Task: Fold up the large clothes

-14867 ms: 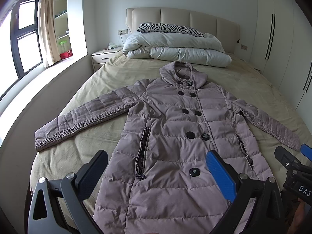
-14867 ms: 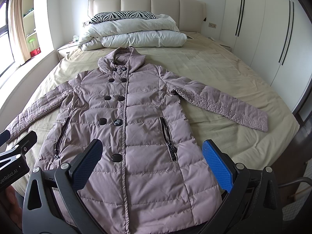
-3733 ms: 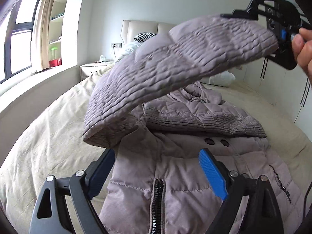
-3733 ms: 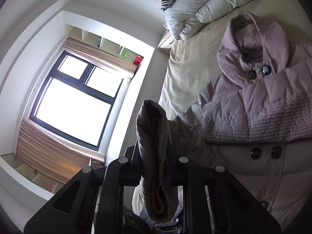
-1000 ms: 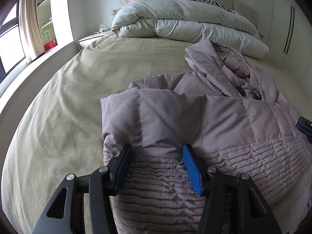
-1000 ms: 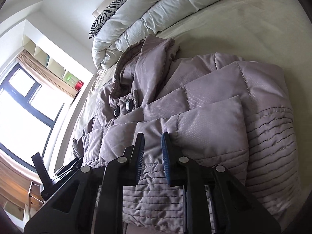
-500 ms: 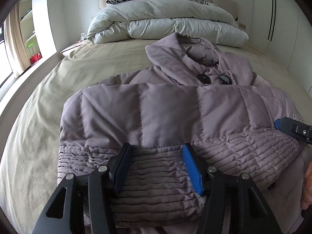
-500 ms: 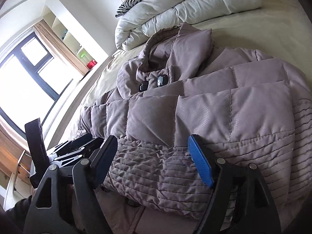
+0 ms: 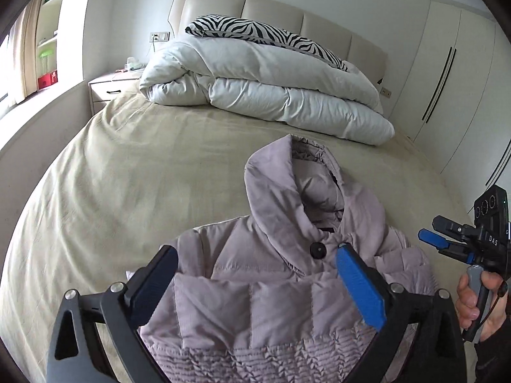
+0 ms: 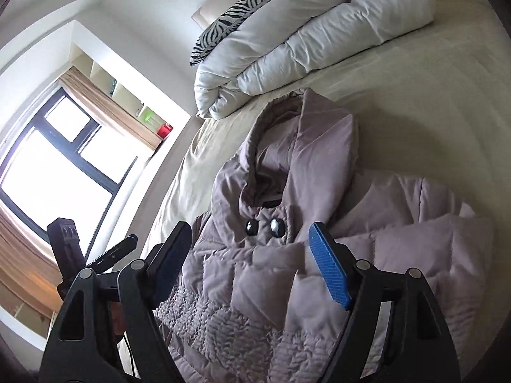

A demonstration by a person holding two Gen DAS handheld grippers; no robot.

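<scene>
The left claw (image 9: pixel 255 282) was spreading its jaws, nothing pressed between the pads, and it hung above the folded coat (image 9: pixel 271 306) with the fabric showing through the gap. Its left finger was dark and in shadow, so its pad face could not be made out. The right claw (image 10: pixel 252 261) stood released too, jaws apart over the same coat, gripping nothing; in the left wrist view it appeared at 3 o'clock, held by a hand (image 9: pixel 476 300) partly cut off by the frame edge.

The coat lay on the bed (image 9: pixel 127 175), folded into a compact bundle. Its lower part ran out of both views at 6 o'clock, so how neatly the bottom fold sat could not be told. The shirred band of a sleeve lay across the near edge, behind the claw frames. The hood pointed toward 12 o'clock; two dark buttons (image 10: pixel 265 227) showed in the right wrist view, while only one was visible in the left, the other hidden behind the blue pad.

Farther off at 12 o'clock a white duvet (image 9: pixel 265 86) was piled against the headboard, a zebra-print pillow (image 9: pixel 262 33) partly buried behind it. The window (image 10: pixel 54 172) at 9 o'clock in the right wrist view was blown out white.
</scene>
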